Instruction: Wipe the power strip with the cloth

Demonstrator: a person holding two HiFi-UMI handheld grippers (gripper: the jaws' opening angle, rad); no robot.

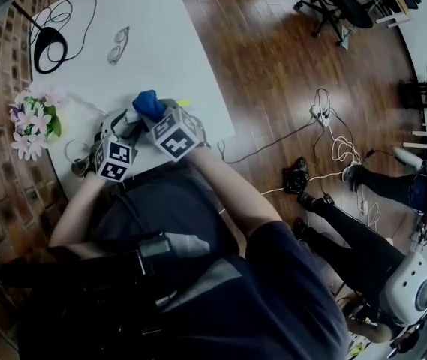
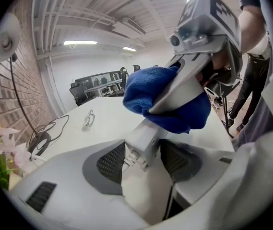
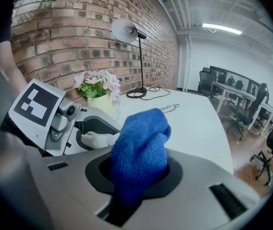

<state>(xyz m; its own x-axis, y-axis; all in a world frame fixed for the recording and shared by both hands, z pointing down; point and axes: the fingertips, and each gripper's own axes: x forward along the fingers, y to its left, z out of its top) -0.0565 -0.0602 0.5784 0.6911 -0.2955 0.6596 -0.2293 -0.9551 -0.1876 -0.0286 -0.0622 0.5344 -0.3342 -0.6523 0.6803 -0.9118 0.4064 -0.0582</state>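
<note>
One pot (image 3: 100, 103) holds flowers (image 3: 98, 83); left tool (image 2: 143, 158) clamps the power strip (image 2: 146, 137), right tool (image 3: 141, 172) the cloth (image 3: 141, 143).

The white power strip (image 2: 146, 140) lies lengthways between the left gripper's (image 2: 143, 163) pads, above the worktop's (image 2: 102, 116) near edge. The blue cloth (image 3: 141, 147), bunched into a wad and pinched in the right gripper (image 3: 138, 174), sits on the strip's far end above that same edge.

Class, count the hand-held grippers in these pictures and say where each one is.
2. The left hand-held gripper grips the power strip at the table edge; the right hand-held gripper, beside it, holds the blue cloth. None seems hidden.
</note>
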